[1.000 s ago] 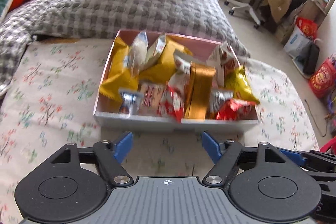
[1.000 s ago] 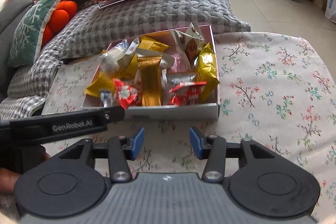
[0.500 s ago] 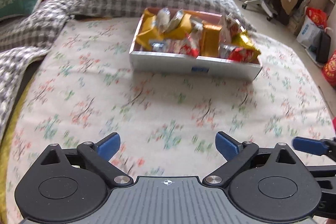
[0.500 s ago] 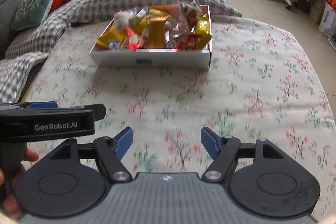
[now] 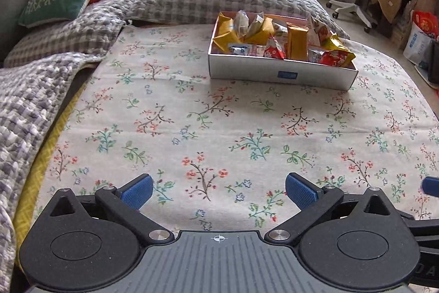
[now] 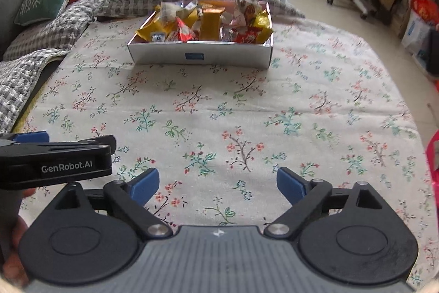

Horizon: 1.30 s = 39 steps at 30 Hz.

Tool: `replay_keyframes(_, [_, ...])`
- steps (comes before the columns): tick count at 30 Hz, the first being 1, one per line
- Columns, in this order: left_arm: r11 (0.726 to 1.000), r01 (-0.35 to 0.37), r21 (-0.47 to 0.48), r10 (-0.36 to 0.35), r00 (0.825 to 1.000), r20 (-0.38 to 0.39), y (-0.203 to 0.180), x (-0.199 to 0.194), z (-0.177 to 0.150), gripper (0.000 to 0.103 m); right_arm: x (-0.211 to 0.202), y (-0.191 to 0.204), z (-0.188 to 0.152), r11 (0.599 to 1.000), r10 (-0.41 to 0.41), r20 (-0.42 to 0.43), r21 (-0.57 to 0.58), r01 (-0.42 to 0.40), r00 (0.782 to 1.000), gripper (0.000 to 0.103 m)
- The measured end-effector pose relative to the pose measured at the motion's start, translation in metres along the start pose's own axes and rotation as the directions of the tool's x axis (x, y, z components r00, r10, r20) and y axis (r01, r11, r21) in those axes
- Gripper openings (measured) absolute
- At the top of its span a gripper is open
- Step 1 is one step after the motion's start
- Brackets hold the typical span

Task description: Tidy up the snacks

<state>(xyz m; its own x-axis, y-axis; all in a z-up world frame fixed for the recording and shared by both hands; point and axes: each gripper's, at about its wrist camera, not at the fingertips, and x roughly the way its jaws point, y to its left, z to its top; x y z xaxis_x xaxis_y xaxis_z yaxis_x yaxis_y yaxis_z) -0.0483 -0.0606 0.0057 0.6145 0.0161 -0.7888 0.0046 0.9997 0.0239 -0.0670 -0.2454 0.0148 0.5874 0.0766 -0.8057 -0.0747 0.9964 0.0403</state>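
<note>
Fingers of the left gripper spread wide, pinching nothing; same for the fingers of the right gripper, blue pads far apart and bare. Both held low over the floral bedspread, well short of the white box, which sits far ahead of both pairs of fingertips, slightly right of centre from the left gripper and slightly left from the right. Heaped with snack packets: yellow pouches, red wrappers, an upright gold pack, silver sachets, all leaning on each other and poking above the rim. No snack visible outside the box, so organizing probably finished or close to it.

Risks from here: soft bedding under the box, so any nudge against its near wall likely to tip or slide it. Crowded, overlapping wrappers hard to pinch singly; likely to drag a neighbour out or crush a pouch. Slippery foil apt to slide from the pads.
</note>
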Motion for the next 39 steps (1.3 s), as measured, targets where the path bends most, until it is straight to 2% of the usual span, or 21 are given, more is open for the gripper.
replay_keyframes(10, [1.000, -0.018, 0.009, 0.017, 0.998, 0.064, 0.002, -0.010, 0.007, 0.103, -0.007, -0.010, 0.005, 0.997, -0.061, 0.072, 0.048, 0.057, 0.996, 0.098])
replay_keyframes(14, [0.999, -0.022, 0.035, 0.020, 0.998, 0.055, -0.002, -0.006, 0.007, 0.103, -0.005, -0.008, 0.006, 0.998, -0.057, 0.076, 0.040, 0.055, 0.995, 0.099])
replay_keyframes(32, [0.999, -0.026, 0.018, 0.025, 0.998, 0.061, 0.000, -0.008, 0.007, 0.103, -0.006, -0.006, 0.006, 0.997, -0.069, 0.085, 0.030, 0.067, 0.994, 0.100])
replay_keyframes(39, [1.000, 0.006, 0.026, -0.009, 0.996, 0.086, -0.003, -0.013, 0.007, 0.103, -0.007, -0.008, 0.006, 0.997, -0.077, 0.095, 0.038, 0.073, 0.993, 0.100])
